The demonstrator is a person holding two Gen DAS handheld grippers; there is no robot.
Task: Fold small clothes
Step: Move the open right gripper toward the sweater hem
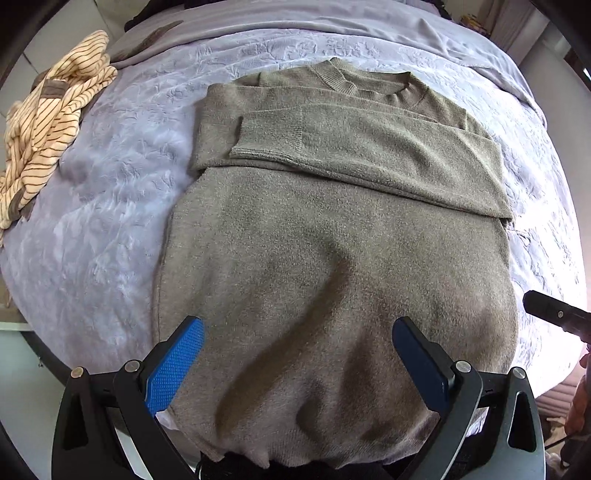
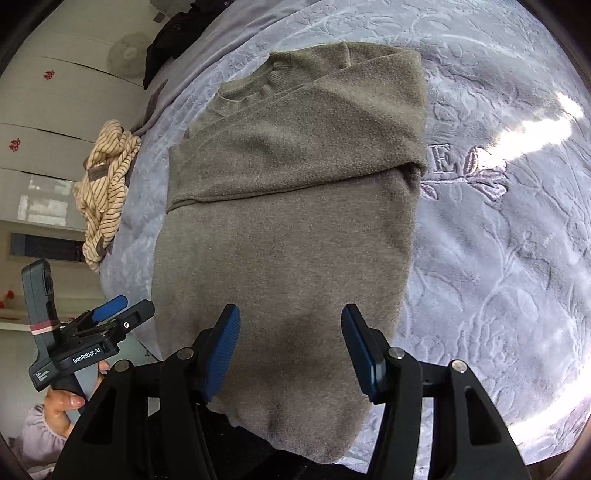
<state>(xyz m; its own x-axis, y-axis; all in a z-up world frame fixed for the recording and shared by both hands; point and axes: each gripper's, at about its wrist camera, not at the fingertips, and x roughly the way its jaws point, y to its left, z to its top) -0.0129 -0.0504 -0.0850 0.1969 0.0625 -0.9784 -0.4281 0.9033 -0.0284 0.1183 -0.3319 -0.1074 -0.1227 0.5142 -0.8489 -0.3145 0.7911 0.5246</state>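
Observation:
An olive-grey knit sweater lies flat on the lavender bedspread, neck away from me, both sleeves folded across the chest. Its hem hangs toward me over the bed's near edge. My left gripper is open and empty, hovering above the lower part of the sweater. My right gripper is open and empty, above the same lower part of the sweater. The left gripper also shows at the left of the right wrist view, off the bed's edge.
A crumpled cream top with brown stripes lies at the bed's far left, also seen in the right wrist view. A grey sheet covers the far side. White cabinets stand beyond the bed. The bedspread stretches right.

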